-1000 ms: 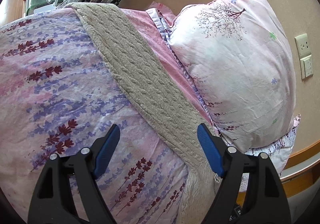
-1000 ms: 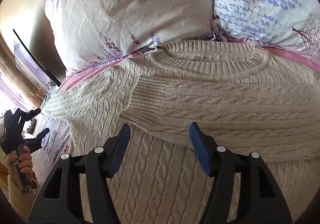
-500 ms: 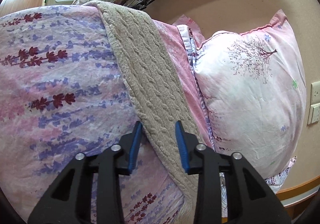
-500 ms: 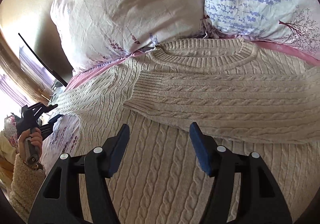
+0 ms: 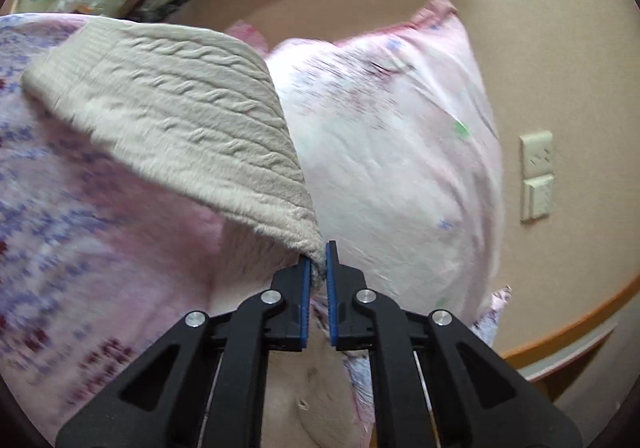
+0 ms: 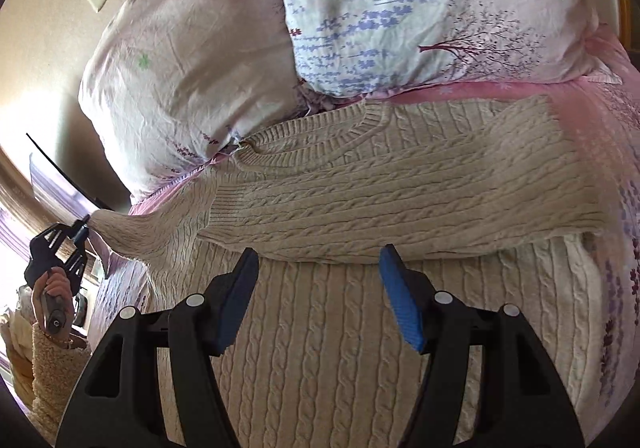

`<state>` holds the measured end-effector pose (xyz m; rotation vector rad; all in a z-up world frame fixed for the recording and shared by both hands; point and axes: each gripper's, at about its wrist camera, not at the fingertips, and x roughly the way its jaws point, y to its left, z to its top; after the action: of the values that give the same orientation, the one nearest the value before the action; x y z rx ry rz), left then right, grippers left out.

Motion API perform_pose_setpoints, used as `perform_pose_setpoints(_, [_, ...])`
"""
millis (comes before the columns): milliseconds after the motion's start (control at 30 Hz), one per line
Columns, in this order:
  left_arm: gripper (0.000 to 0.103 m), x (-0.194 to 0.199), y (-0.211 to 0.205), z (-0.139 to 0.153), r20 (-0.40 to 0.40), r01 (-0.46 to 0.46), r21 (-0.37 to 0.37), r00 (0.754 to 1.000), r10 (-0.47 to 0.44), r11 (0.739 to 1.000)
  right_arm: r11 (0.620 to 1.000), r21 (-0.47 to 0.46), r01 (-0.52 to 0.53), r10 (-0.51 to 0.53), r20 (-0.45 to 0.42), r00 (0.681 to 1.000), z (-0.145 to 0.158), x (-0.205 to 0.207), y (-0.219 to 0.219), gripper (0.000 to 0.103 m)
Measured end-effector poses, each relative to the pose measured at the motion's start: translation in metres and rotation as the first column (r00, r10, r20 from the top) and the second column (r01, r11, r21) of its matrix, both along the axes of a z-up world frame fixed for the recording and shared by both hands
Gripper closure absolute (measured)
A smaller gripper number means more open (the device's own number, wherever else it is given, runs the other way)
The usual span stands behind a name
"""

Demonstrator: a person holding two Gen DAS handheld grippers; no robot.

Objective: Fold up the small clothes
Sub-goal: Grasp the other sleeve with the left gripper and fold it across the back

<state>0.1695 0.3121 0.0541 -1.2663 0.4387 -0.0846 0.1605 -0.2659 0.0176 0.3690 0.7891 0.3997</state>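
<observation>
Left wrist: pillow [image 5: 400,152] just behind sleeve [image 5: 180,116].

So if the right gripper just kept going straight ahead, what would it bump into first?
Probably the folded sleeve of the cream sweater, which lies straight ahead of the open right gripper. Depth is hard to judge; the pillows sit further back.

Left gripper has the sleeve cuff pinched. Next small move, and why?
Probably carry the sleeve across the sweater body. The left gripper is shut on the cuff and has it lifted off the duvet; the other sleeve already lies folded across the chest. The right gripper hovers open.
</observation>
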Motion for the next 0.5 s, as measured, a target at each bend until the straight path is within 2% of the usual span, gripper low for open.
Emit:
perform_pose_setpoints(100, [0.096,0.015,-0.062,0.019,0.095,0.153,0.004,0.984,-0.153,0.988,1.0,0.004,0.013,-0.013,-0.007,1.0,-0.004,-0.003,-0.01,0.038])
perform_pose_setpoints(167, [0.096,0.026,-0.108,0.018,0.135,0.265,-0.012,0.956,-0.261,0.964,1.0,0.005,0.017,-0.017,-0.012,1.0,-0.006,-0.007,-0.014,0.038])
perform_pose_setpoints(233, [0.096,0.035,-0.151,0.008,0.135,0.352,-0.023,0.929,-0.346,0.936,1.0,0.007,0.019,-0.019,-0.017,1.0,-0.009,-0.011,-0.017,0.038])
perform_pose_setpoints(300, [0.096,0.047,-0.194,-0.014,0.086,0.418,-0.026,0.906,-0.415,0.908,1.0,0.011,0.022,-0.022,-0.022,1.0,-0.011,-0.014,-0.02,0.038])
perform_pose_setpoints(367, [0.095,0.057,-0.227,-0.043,-0.029,0.462,-0.046,0.886,-0.463,0.886,0.999,0.016,0.03,-0.029,-0.03,0.999,-0.014,-0.016,-0.022,0.038])
perform_pose_setpoints(433, [0.095,0.063,-0.241,-0.069,-0.118,0.48,-0.093,0.864,-0.489,0.872,0.999,0.019,0.036,-0.035,-0.035,0.999,-0.015,-0.019,-0.027,0.038])
perform_pose_setpoints(500, [0.091,0.064,-0.238,-0.08,-0.135,0.466,-0.139,0.865,-0.483,0.874,0.999,0.016,0.043,-0.042,-0.033,0.999,-0.016,-0.021,-0.031,0.038])
